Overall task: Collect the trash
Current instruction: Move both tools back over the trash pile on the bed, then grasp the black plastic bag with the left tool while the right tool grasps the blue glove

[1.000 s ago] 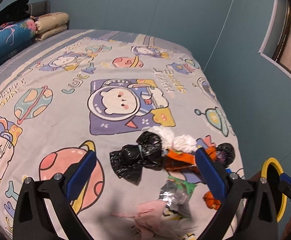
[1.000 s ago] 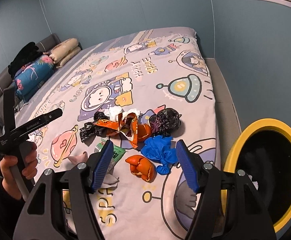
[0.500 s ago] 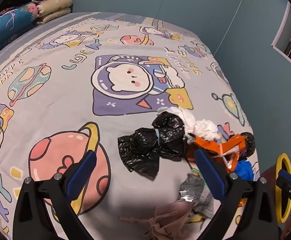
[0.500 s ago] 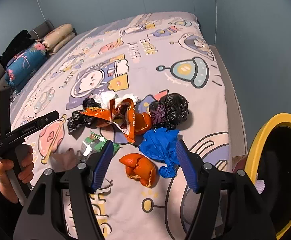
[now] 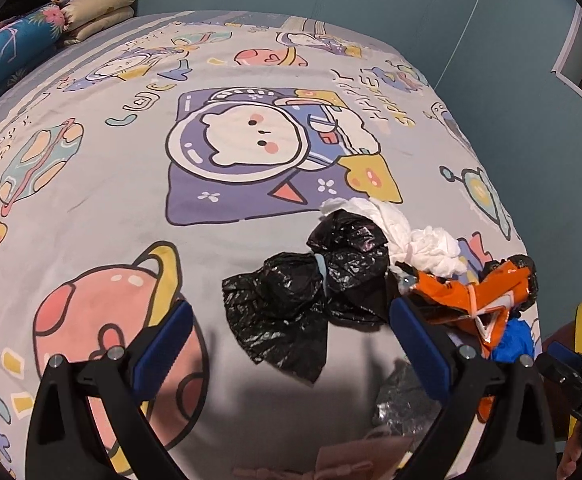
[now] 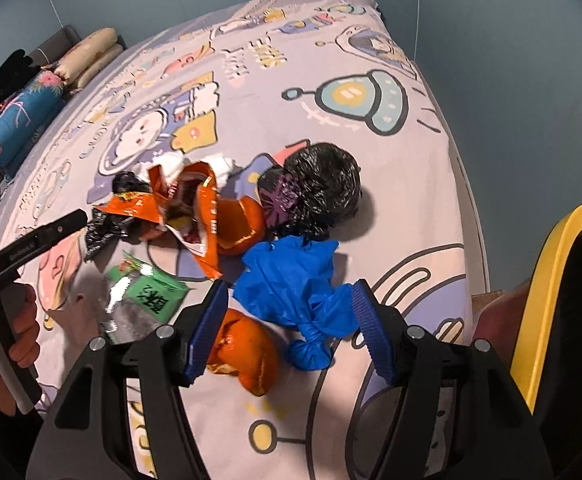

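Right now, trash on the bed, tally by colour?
Black bags: 2, flat crumpled one, round one
Orange: 2, snack wrapper, orange wad
Blue bag: 1
White tissue: 1
Green packet: 1
Total: 7

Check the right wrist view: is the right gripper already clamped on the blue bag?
No, the right gripper is open, its pads astride the blue bag without pressing it.

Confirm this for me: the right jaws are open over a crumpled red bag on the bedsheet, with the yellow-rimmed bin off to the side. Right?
Not quite. The right wrist view shows the crumpled bag under the open right gripper is blue, not red. It does lie on the bedsheet, with the yellow-rimmed bin off to the side.
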Tool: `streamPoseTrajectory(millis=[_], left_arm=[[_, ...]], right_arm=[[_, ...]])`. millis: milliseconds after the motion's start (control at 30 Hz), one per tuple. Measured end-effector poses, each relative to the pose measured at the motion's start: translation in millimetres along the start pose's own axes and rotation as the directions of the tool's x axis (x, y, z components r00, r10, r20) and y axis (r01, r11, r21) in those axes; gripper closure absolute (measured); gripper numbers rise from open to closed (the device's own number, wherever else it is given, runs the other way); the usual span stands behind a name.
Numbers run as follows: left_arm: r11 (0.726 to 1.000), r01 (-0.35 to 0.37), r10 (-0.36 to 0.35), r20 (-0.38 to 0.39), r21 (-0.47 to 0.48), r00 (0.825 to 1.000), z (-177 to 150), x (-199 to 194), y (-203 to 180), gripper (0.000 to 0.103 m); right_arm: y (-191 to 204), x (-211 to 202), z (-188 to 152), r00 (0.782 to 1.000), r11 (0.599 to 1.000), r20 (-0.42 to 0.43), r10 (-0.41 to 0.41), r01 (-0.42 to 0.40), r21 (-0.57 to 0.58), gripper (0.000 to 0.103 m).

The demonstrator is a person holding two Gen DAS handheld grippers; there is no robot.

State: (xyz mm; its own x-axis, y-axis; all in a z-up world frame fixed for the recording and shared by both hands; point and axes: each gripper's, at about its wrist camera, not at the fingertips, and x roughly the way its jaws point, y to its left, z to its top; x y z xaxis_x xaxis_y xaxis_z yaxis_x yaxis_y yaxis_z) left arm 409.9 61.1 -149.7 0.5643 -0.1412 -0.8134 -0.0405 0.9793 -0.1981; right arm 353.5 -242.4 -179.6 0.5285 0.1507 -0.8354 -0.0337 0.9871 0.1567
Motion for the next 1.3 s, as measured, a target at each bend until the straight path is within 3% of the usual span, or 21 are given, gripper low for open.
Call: streamPoseTrajectory(millis=[500,800,867,967,1100,1300], left_arm=[[0.999,-0.001,0.003,-0.042,0.035,0.999,3,30,-6,0.01],[0.998,-0.014,0.019,-0.083,0.064,0.996,1,43,-9,0.033],[0.997,-0.027,0.033,-0.092,0.067,0.995,0,44,-9,0.05],[0.998,-0.035,0.04,-0.105,0.057,0.994,0,46,-7,0.063],[0.998,-0.04,0.045,-0.111,0.049,0.993,-1,47,-6,0.065],[0.997,-0.048,0.054,-0.118,0.054,0.992,-2,47,-6,0.081]], right_arm=[[5,35,2,0.996,0.999,-0.078,-0.036,0.035,-0.021,0.042],[6,46,3,0.993,0.999,-0.108,-0.042,0.041,-0.011,0.044],[5,47,4,0.992,0.999,-0.115,-0.044,0.043,-0.014,0.048],[7,47,3,0.992,0.998,-0.112,-0.053,0.05,-0.03,0.056],[11,45,2,0.993,0.997,-0.099,-0.058,0.053,-0.053,0.063],[16,41,1,0.995,0.995,-0.082,-0.063,0.057,-0.081,0.075]])
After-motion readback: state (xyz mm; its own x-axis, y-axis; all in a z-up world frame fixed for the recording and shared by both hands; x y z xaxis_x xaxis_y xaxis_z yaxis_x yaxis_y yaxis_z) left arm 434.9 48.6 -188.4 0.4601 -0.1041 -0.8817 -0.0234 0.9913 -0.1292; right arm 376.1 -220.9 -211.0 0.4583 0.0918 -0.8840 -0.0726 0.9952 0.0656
